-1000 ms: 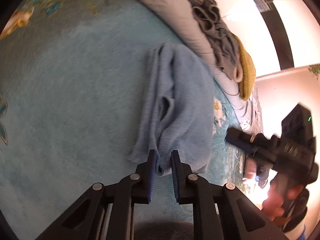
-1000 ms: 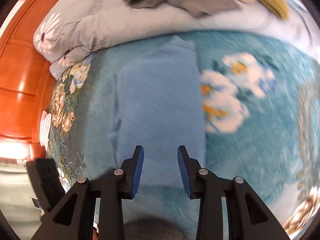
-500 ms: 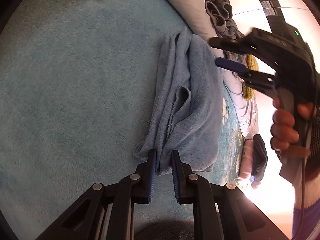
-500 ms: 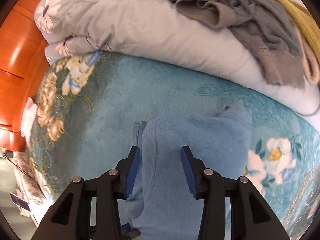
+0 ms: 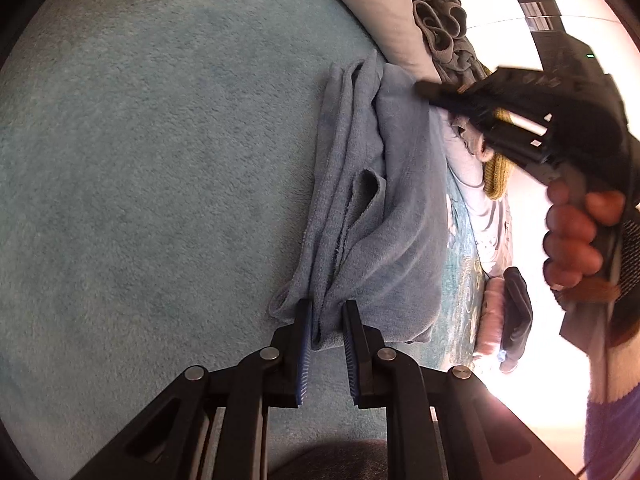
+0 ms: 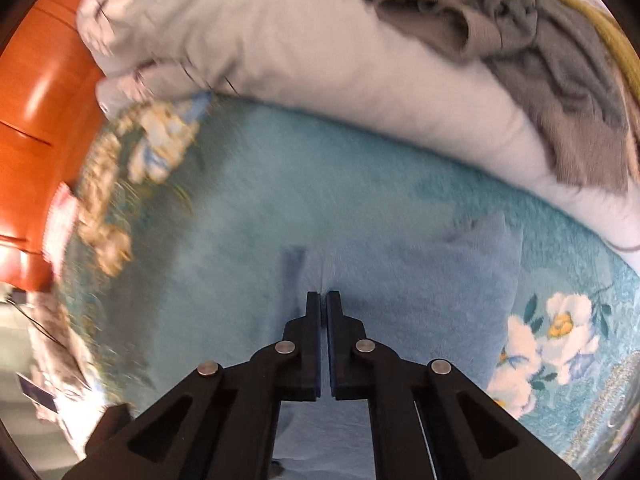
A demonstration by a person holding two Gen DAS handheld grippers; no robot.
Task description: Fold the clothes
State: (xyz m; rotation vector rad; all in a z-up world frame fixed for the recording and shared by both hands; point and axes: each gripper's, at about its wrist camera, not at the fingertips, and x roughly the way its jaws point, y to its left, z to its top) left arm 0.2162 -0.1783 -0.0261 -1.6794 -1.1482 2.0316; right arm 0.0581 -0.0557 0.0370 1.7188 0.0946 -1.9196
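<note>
Garment: blue, part-folded on bed beside duvet | left gripper: jaws narrow, pinching near hem | right gripper: jaws nearly closed at far end, fabric catch unconfirmed | advice: I'd confirm both grips, lift evenly, keep edges aligned.

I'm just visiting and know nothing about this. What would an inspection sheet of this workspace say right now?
Surface: teal floral blanket.
Job's things: blue garment, loosely folded lengthwise.
Clutter: grey clothes and a mustard knit on a pale quilt.
Grippers: left gripper fingers pinch the garment's near end; right gripper fingers nearly together at its far end, grasp unclear.
Cables: thin cord, lower right.
Surroundings: orange wooden headboard.
</note>
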